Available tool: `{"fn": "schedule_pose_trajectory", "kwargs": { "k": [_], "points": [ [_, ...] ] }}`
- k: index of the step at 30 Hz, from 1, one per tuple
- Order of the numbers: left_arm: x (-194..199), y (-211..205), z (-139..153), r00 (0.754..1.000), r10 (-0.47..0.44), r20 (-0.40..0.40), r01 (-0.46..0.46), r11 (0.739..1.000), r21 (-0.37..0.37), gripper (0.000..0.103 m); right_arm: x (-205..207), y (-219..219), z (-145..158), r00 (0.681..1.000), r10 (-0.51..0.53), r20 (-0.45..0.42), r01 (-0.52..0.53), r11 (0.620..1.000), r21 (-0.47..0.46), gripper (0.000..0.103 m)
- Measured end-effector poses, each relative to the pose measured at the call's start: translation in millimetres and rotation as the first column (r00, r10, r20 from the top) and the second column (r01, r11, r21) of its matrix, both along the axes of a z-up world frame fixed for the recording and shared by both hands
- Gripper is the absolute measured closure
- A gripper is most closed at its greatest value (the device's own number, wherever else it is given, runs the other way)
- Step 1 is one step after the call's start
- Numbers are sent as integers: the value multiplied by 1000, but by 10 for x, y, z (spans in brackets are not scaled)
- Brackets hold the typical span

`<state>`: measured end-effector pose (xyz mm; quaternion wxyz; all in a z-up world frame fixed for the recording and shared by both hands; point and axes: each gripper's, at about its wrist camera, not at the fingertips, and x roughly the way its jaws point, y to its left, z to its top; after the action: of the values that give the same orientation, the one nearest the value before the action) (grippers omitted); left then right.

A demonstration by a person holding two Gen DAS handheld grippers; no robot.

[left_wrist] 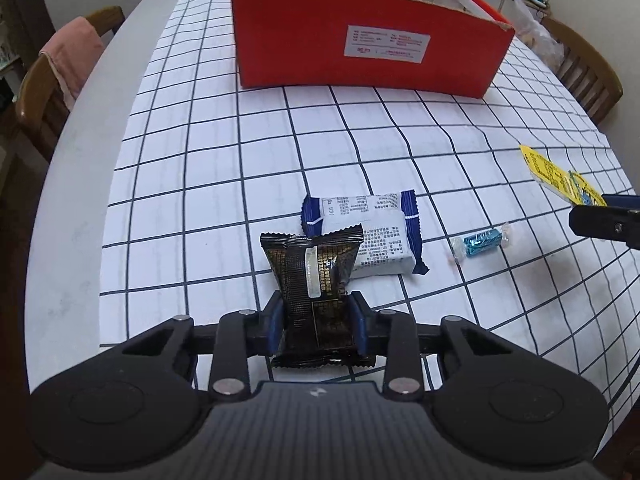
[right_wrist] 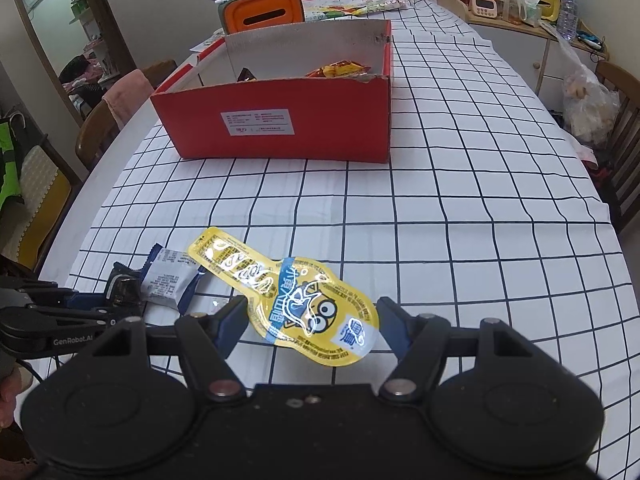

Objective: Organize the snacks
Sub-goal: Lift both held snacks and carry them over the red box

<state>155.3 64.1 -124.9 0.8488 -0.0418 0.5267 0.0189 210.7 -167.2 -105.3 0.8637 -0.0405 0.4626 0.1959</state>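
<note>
The step in hand looks like picking up snacks to put them in the red box [left_wrist: 360,56]. In the left wrist view, a black snack packet [left_wrist: 316,276] is pinched by the left gripper [left_wrist: 317,320], with a blue pad pressed on each side of it. It cannot be told if the packet is lifted off the worktop [left_wrist: 200,160] yet. Just behind it, at about 1 o'clock, a white and blue packet [left_wrist: 372,236] is seen, partly under the black one. A small blue candy [left_wrist: 480,242] is seen further out at 2 o'clock, well apart from the others. In the right wrist view, a yellow pouch [right_wrist: 288,296] is seen between the fingers of the right gripper [right_wrist: 310,322], with its thin end pointed to 11 o'clock. The left finger looks to be touching the pouch, but a small gap is seen at the right finger, so it cannot be told if the pouch is really held. The red box is placed far up the worktop at 12 o'clock, and a few snacks are already seen inside it. Next, the black packet should be lifted and carried over the near wall of the box, then let go inside. A firm hold is needed, as the wrapper looks slippery.
</note>
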Motion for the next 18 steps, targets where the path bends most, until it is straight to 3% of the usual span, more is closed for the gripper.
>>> {"fn": "schedule_pose_trajectory", "kwargs": {
  "k": [11, 18],
  "points": [
    [127, 53, 549, 996, 8, 90, -6, 1000, -17, 70, 130, 20, 291, 997, -23, 68, 22, 999, 25, 34],
    [417, 81, 891, 984, -19, 175, 16, 1000, 18, 70, 434, 85, 594, 988, -28, 154, 25, 1000, 16, 34]
  ]
}}
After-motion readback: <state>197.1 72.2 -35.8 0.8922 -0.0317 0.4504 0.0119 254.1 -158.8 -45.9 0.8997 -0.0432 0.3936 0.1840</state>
